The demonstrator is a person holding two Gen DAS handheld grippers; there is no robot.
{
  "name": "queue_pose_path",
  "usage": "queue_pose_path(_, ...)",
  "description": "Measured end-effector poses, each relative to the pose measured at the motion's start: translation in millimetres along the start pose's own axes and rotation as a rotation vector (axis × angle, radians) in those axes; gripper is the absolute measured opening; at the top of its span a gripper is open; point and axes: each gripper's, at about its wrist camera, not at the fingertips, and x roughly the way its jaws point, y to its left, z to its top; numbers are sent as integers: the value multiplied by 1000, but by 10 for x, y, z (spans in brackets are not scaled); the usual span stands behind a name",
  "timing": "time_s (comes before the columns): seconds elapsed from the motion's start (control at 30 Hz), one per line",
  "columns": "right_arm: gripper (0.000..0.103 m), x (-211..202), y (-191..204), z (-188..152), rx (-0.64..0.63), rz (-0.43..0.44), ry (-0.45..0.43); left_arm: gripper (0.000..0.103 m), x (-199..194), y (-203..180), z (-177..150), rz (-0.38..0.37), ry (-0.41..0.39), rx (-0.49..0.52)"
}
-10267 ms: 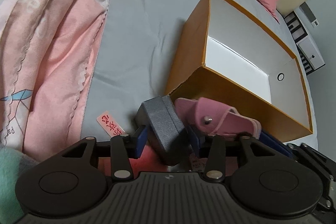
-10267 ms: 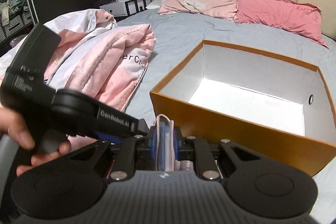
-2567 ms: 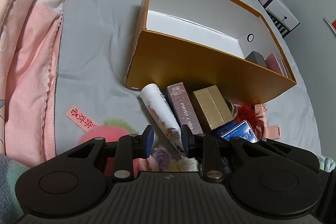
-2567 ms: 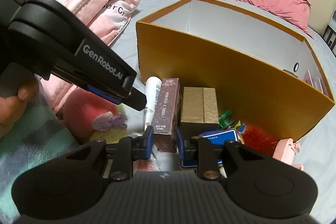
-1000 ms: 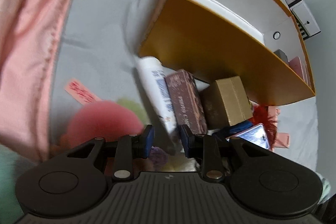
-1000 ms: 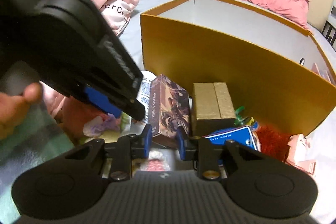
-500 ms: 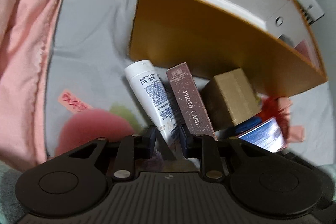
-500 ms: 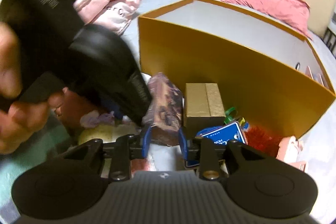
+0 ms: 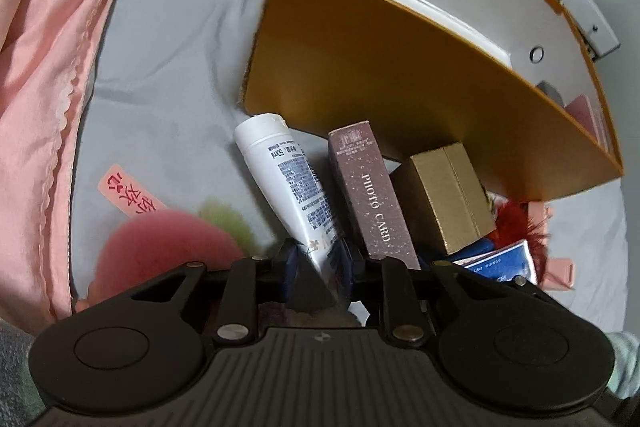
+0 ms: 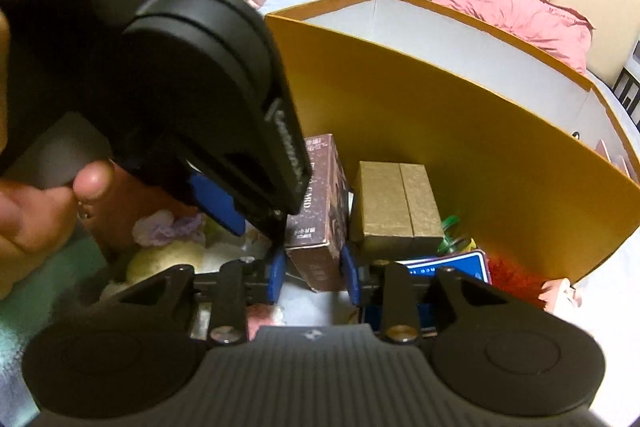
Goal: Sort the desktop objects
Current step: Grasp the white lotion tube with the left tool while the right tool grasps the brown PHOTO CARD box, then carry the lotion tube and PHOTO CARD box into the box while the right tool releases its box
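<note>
Your left gripper (image 9: 318,259) has its jaws around the bottom end of the white tube (image 9: 289,183), which points away toward the orange box (image 9: 400,87), while your right gripper (image 10: 313,273) has its jaws open around the near end of the photo card box (image 10: 320,211) on the bed (image 9: 180,47).

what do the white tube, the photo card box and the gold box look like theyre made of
White tube: likely smooth plastic, with a faint sheen and printed label text. Photo card box: seemingly printed cardboard, matte mauve with speckles, crisp folded edges. Gold box: probably card wrapped in textured metallic gold paper, with a seam along its top.
</note>
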Motion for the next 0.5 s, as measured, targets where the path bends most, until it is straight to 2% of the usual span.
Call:
queue_pose_path(0.07,29,-12,-16,7,5,-2,1,25,-28,-42,-23,9,-9,34)
queue_pose_path(0.17,25,-86,-29,10,13,-15,-8,19,-106,-80,-80,-15,-32,61)
queue_pose_path(0.37,23,-427,-115,80,63,-19,-100,14,-458,-72,-155,-36,-118,99)
queue_pose_path(0.5,23,-580,-236,185,140,24,-133,14,-711,-84,-139,1,-137,145)
